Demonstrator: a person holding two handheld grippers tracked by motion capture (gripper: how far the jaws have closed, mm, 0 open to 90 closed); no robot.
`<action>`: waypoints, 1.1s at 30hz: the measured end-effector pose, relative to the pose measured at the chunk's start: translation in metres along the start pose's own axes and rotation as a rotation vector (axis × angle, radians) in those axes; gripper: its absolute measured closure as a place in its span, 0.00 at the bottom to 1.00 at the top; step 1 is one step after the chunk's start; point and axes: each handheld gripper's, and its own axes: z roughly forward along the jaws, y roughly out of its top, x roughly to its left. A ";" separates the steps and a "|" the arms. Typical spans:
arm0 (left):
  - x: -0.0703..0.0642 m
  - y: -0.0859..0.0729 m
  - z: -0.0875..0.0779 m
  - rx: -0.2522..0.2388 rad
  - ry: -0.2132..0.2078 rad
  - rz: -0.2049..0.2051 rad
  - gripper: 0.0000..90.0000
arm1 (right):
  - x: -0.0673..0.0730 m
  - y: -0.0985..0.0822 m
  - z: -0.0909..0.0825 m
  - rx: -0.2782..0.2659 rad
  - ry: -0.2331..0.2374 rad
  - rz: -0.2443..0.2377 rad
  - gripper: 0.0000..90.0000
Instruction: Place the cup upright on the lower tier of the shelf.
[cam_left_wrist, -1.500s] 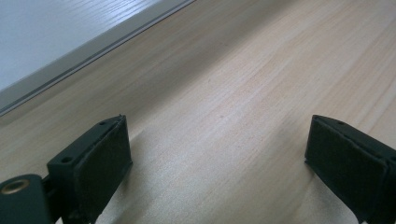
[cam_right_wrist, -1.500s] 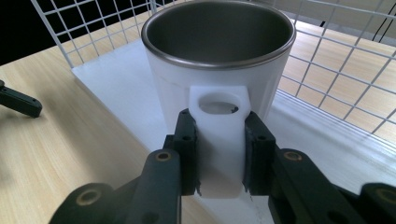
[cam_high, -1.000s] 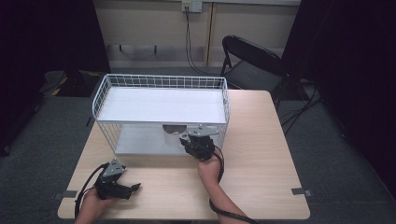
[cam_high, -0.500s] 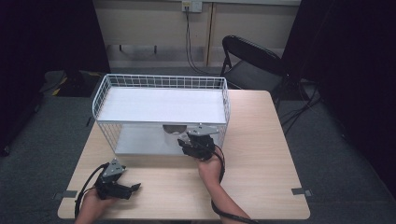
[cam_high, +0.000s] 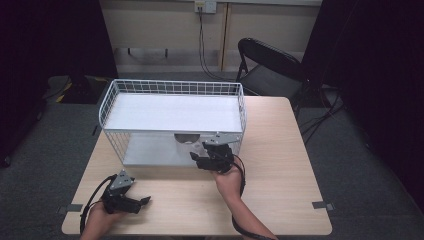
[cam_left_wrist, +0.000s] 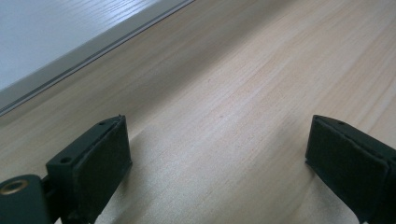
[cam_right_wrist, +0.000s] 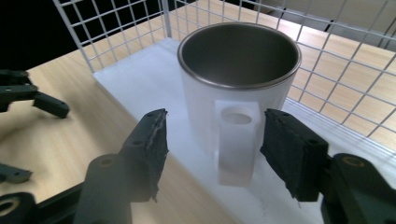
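Observation:
A white mug (cam_right_wrist: 238, 93) with a steel lining stands upright on the lower white board (cam_high: 145, 152) of a wire rack (cam_high: 172, 87), under its upper shelf; its grey rim (cam_high: 186, 138) peeks out there. My right gripper (cam_right_wrist: 217, 123) is open, its jaws have just been opening, and its pads stand either side of the mug's handle without touching it. From above, that right gripper (cam_high: 200, 152) sits at the rack's front edge. At the table's front left my left gripper (cam_high: 142, 204) rests open, with bare wood between its jaws (cam_left_wrist: 219, 140).
The rack fills the back left of the wooden table (cam_high: 280, 165), with wire walls close around the mug. A black folding chair (cam_high: 272, 65) stands behind the table's far right corner. Bare wood lies to the right of the rack and along the front.
The right gripper's jaws have spread apart around the mug's handle. Both hands have stayed almost where they were.

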 end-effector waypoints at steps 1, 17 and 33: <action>0.000 0.000 0.000 0.000 0.000 0.000 0.07 | 0.000 0.000 -0.001 -0.005 0.010 0.000 0.40; 0.000 0.000 0.000 0.000 -0.001 0.000 0.06 | 0.013 0.004 -0.015 0.005 0.100 -0.066 0.21; 0.000 0.000 0.000 0.000 -0.001 0.000 0.06 | 0.018 0.002 -0.023 0.015 0.128 -0.102 0.15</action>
